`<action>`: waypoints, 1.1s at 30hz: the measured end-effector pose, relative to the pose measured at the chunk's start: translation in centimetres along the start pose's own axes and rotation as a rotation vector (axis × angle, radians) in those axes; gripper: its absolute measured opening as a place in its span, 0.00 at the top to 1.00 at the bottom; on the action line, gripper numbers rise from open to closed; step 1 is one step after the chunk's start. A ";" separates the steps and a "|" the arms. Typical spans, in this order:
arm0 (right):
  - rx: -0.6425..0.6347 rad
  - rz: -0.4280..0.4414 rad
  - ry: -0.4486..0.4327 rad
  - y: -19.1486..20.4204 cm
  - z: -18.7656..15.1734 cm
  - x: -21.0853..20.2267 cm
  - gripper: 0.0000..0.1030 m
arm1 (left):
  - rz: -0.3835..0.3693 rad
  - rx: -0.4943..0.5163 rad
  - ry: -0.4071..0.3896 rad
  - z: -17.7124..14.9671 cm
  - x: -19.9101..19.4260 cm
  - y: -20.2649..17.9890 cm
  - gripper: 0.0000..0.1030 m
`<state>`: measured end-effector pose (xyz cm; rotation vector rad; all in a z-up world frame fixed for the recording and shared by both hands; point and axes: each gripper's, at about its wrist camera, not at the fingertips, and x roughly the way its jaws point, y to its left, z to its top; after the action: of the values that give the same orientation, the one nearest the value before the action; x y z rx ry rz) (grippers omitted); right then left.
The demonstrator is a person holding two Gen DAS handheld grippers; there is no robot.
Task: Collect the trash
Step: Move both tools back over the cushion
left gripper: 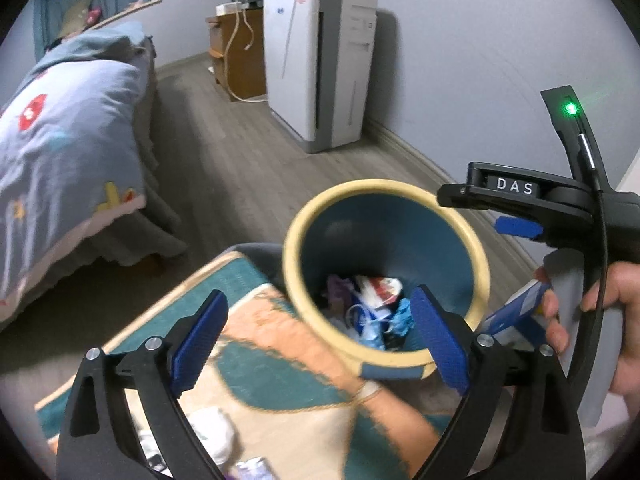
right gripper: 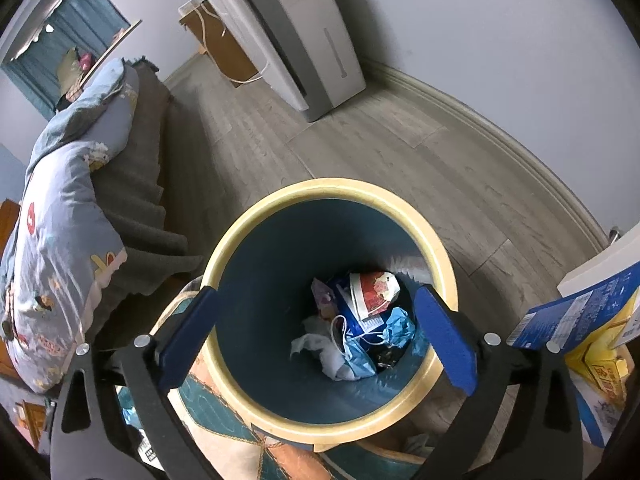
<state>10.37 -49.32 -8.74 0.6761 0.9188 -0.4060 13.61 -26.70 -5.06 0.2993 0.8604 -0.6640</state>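
Observation:
A round bin [left gripper: 304,224] with a cream rim and blue inside stands on the floor by a patterned rug [left gripper: 280,368]. Crumpled wrappers, tissue and a face mask lie in the bin's bottom [right gripper: 360,328]. My left gripper [left gripper: 320,344] is open and empty, just left of and above the bin. My right gripper [right gripper: 316,340] is open and empty, directly over the bin's mouth [right gripper: 224,256]; in the left wrist view [left gripper: 480,208] it reaches over the far rim. White crumpled trash [left gripper: 212,436] lies on the rug below the left gripper.
A bed with a blue quilt [left gripper: 68,152] is on the left. A white air purifier [left gripper: 320,64] and a wooden cabinet [left gripper: 232,52] stand against the far wall. A blue and yellow carton [right gripper: 576,328] sits at the right.

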 end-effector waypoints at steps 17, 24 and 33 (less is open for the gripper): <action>-0.284 0.019 0.007 6.8 -3.0 -0.8 0.06 | 0.152 -0.148 -0.001 -5.3 -6.9 10.1 0.11; -0.398 0.130 0.067 9.6 -4.8 -0.1 0.06 | 0.212 -0.215 0.025 -9.7 -9.6 14.3 0.11; -0.532 0.127 0.095 11.9 -6.9 0.5 0.06 | 0.303 -0.398 0.011 -13.9 -11.9 20.2 0.11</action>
<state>13.52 -35.98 -7.82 0.2637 1.0134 -0.0080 12.75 0.51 -4.86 0.0697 0.9140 -0.2016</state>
